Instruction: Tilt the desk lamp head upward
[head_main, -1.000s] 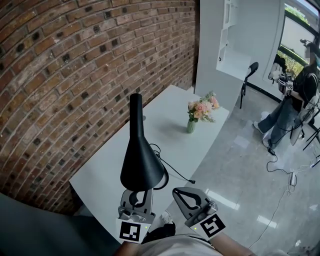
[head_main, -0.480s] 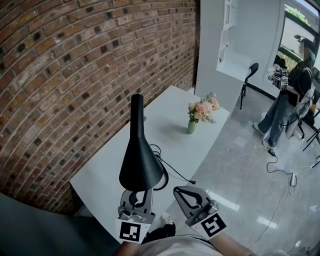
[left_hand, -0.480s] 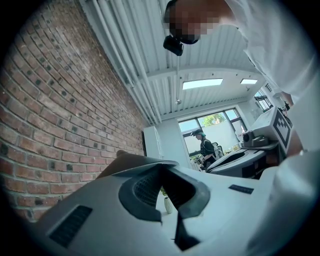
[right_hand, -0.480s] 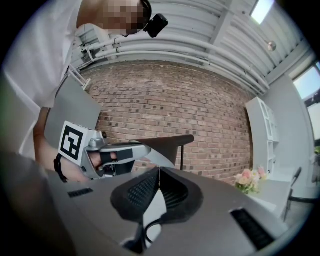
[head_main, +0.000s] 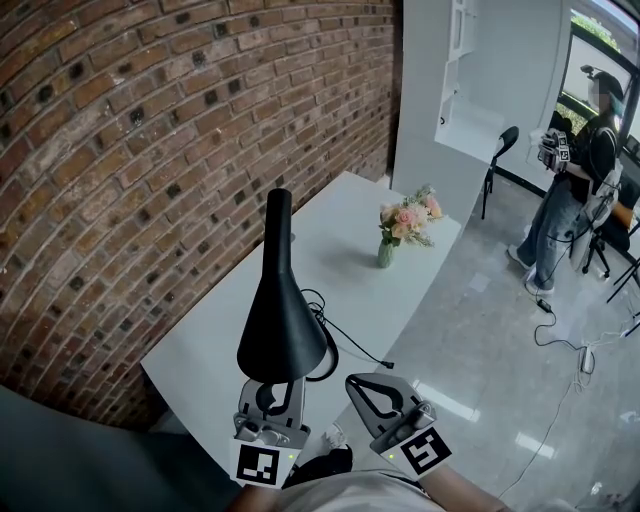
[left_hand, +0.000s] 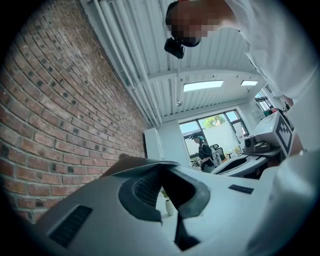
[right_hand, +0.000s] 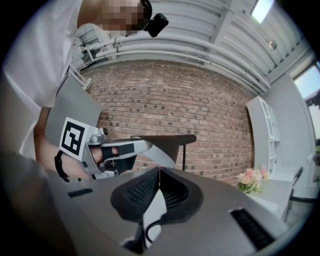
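The black desk lamp stands at the near end of the white table (head_main: 330, 260). Its cone-shaped head (head_main: 283, 320) hangs just in front of me, with a long thin neck (head_main: 277, 225). My left gripper (head_main: 272, 392) is shut, its tips right under the head's near rim and partly hidden by it. In the left gripper view that rim (left_hand: 135, 161) runs across the joined tips (left_hand: 162, 168), not between them. From the right gripper view the left gripper (right_hand: 150, 150) sits against the underside of the head (right_hand: 167, 140). My right gripper (head_main: 362, 385) hangs shut and empty beside it.
The lamp's black cord (head_main: 350, 340) trails over the table's edge. A vase of pink flowers (head_main: 405, 225) stands further along the table. A brick wall (head_main: 130, 180) runs along the left. A person (head_main: 575, 170), a chair (head_main: 500, 150) and floor cables (head_main: 570, 340) are at the back right.
Both grippers and the lamp head stay almost where they were. The person at the back right has stepped and turned a little.
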